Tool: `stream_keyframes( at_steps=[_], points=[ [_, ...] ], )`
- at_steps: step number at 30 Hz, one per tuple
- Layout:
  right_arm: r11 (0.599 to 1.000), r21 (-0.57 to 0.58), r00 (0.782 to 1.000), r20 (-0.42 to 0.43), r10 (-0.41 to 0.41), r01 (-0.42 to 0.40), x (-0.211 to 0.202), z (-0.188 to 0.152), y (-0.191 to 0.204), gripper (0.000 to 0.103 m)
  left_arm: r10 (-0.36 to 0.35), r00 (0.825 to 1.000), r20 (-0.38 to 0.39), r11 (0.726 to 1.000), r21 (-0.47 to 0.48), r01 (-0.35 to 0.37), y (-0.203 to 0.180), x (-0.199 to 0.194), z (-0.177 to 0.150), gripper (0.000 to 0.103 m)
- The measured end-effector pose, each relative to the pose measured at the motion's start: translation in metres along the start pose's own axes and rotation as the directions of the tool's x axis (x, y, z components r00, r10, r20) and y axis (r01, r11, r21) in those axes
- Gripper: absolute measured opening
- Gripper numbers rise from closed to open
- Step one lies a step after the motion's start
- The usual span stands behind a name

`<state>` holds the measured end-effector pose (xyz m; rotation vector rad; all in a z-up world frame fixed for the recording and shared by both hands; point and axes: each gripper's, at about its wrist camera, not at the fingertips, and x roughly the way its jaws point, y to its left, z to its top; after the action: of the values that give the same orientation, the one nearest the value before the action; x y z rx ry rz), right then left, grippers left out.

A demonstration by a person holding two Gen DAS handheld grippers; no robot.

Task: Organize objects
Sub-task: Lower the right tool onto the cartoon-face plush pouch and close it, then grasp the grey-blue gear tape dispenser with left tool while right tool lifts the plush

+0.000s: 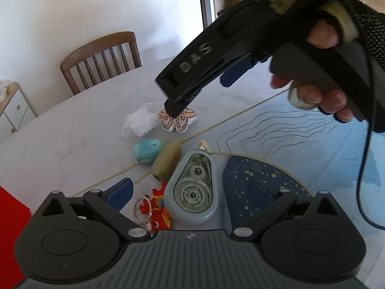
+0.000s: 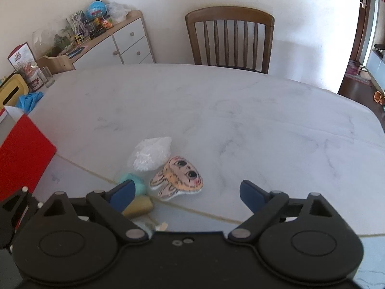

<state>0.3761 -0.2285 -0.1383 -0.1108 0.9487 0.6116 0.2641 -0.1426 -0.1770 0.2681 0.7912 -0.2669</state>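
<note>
plush face toy (image 2: 176,179): lying flat on the white marble table, pink-and-cream with black stripes and two dark round eyes facing up.
crumpled clear plastic bag (image 2: 151,154): sitting bunched up, touching the plush face toy's far-left side.
teal soft lump (image 1: 147,149): resting on the marble, leaning against the tan block.
tan block (image 1: 166,161): lying tilted, straddling the mat's beige border line.
transparent gear case (image 1: 192,187): lying flat, teardrop-shaped, its pale gears showing through the lid.
red fish keychain (image 1: 156,210): lying beside the gear case's left edge, its metal ring pointing left.
</note>
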Motion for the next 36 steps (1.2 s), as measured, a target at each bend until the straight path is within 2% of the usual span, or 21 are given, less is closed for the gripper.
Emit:
stream_keyframes(
  at_steps=[4, 8, 11, 16, 19, 23, 29, 36],
  points=[
    [1.000, 0.018, 1.000, -0.013, 0.003, -0.003, 0.015, 0.006, -0.003, 0.087, -0.001, 1.000, 0.007, 1.000, 0.011, 0.001, -0.003, 0.003, 0.001, 0.100],
    [0.999, 0.024, 0.999, -0.030, 0.023, -0.022, 0.025, 0.008, -0.004, 0.084, 0.005, 1.000, 0.003, 0.999, 0.052, -0.005, -0.010, 0.008, 0.000, 0.089],
    [0.998, 0.035, 0.998, -0.041, 0.045, -0.044, 0.031, 0.009, -0.005, 0.080, 0.006, 1.000, -0.002, 0.998, 0.059, -0.006, -0.012, 0.011, 0.001, 0.079],
    [0.997, 0.033, 0.997, -0.050, 0.066, -0.064, 0.036, 0.007, -0.003, 0.075, 0.019, 1.000, -0.020, 0.998, 0.064, -0.018, -0.011, 0.018, -0.001, 0.067],
    [0.996, 0.046, 0.995, -0.056, 0.082, -0.079, 0.038, 0.005, -0.003, 0.069, 0.022, 1.000, -0.017, 0.998, 0.064, -0.021, -0.010, 0.018, -0.001, 0.064],
    [0.994, 0.054, 0.994, -0.055, 0.093, -0.091, 0.038, 0.005, -0.004, 0.061, 0.036, 0.999, -0.012, 0.997, 0.069, -0.035, -0.011, 0.019, 0.000, 0.051],
    [0.990, 0.093, 0.993, -0.045, 0.109, -0.105, 0.038, 0.006, -0.008, 0.058, 0.039, 0.999, -0.015, 0.997, 0.070, -0.038, -0.012, 0.019, 0.001, 0.050],
    [0.990, 0.113, 0.996, -0.018, 0.085, -0.082, 0.023, -0.001, -0.011, 0.054, 0.028, 1.000, -0.007, 0.999, 0.039, -0.028, -0.008, 0.015, 0.003, 0.050]
  ],
)
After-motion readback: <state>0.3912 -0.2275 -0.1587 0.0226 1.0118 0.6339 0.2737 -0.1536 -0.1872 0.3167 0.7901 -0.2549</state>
